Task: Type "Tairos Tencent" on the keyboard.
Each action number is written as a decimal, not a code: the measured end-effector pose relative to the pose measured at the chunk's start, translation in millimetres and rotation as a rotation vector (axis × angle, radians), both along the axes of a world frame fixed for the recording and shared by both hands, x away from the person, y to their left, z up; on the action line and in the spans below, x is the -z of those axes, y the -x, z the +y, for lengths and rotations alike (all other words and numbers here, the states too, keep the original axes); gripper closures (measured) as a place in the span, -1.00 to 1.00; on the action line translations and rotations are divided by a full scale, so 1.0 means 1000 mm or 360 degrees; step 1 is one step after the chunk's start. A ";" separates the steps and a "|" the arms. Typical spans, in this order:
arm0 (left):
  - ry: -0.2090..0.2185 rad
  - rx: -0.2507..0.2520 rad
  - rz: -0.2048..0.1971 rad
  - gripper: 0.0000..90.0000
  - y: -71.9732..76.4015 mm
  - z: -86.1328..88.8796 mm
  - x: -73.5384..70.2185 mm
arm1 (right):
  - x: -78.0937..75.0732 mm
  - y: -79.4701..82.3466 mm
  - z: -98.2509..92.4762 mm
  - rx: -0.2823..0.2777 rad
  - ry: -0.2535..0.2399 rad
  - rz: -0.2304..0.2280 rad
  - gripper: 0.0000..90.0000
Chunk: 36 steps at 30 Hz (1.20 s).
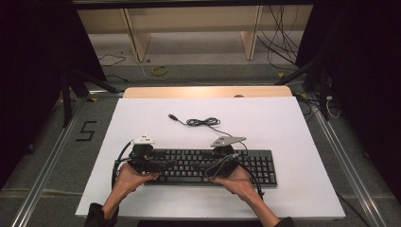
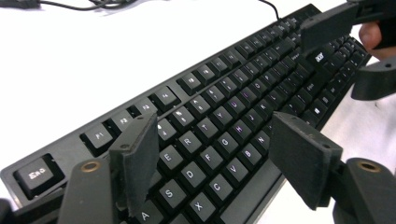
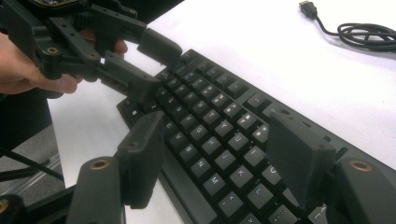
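High view | left tongs (image 1: 158, 165) apart | right tongs (image 1: 210, 166) apart | keyboard (image 1: 255, 163) seemingly untouched

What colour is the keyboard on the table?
Black with pale key legends; the keyboard shows best in the left gripper view.

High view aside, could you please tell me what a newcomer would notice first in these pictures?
A black keyboard lies across the near half of the white table. Each open hand-held gripper, left and right, hovers over its keys. Behind it lies a coiled cable.

1 keyboard (image 1: 208, 165), 1 USB cable (image 1: 201, 122), 2 grippers.
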<state>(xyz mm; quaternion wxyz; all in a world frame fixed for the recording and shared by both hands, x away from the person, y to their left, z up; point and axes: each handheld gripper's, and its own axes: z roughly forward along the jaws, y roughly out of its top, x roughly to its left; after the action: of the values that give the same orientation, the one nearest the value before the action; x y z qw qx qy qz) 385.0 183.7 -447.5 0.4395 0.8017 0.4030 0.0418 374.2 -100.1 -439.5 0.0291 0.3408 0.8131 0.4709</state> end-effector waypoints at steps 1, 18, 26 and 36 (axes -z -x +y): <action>0.0000 0.0000 0.0005 -0.30 -0.001 0.001 -0.001 | 0.000 0.000 0.000 -0.0001 0.0000 0.0004 -0.16; -0.0003 -0.0058 0.0020 -0.36 -0.011 0.004 0.000 | 0.004 0.002 0.001 -0.0021 -0.0005 0.0002 -0.19; -0.0033 -0.0060 0.0078 -0.17 -0.016 0.005 0.004 | 0.005 0.003 0.002 -0.0031 -0.0006 0.0004 -0.19; -0.0124 -0.0041 0.0115 0.49 -0.020 0.000 0.011 | 0.006 0.003 0.003 -0.0039 -0.0001 0.0005 -0.19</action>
<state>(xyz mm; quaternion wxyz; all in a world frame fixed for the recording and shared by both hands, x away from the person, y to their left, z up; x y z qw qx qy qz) 404.7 183.7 -458.6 0.3925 0.8140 0.4269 0.0340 370.8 -97.5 -445.4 0.0219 0.3314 0.8171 0.4711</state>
